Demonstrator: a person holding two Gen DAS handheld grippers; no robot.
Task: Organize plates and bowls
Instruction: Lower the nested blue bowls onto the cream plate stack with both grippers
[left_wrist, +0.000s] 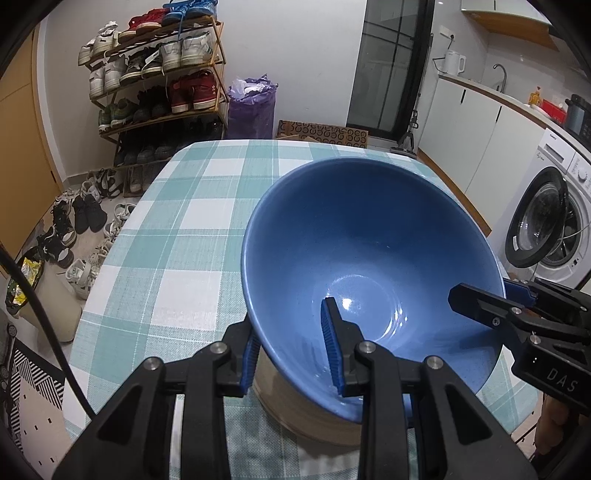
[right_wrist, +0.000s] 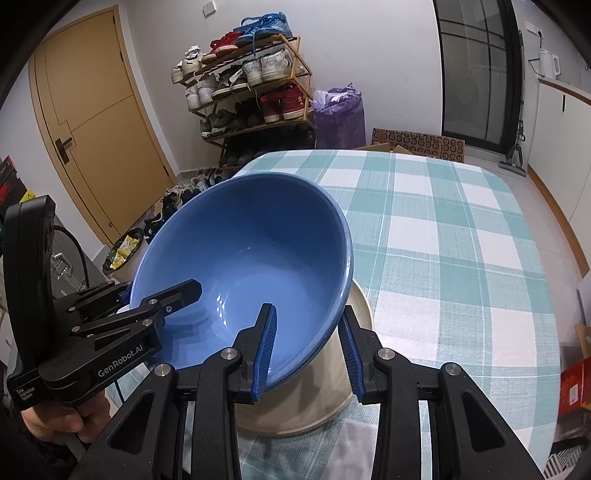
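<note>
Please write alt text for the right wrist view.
Both claws grip a blue bowl by opposite rims: the right claw near the camera, the left claw from the left. Under it is a beige dish on a checked tablecloth.

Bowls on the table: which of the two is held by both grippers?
The blue bowl, the upper one. The left gripper and right gripper each clamp its rim; the cream bowl sits beneath, ungripped.

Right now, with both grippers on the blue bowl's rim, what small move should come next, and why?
Probably ease the blue bowl straight down. The left gripper and right gripper each clamp its rim, and it hangs tilted just over the beige bowl on the checked tablecloth, so lowering and levelling should nest it.
</note>
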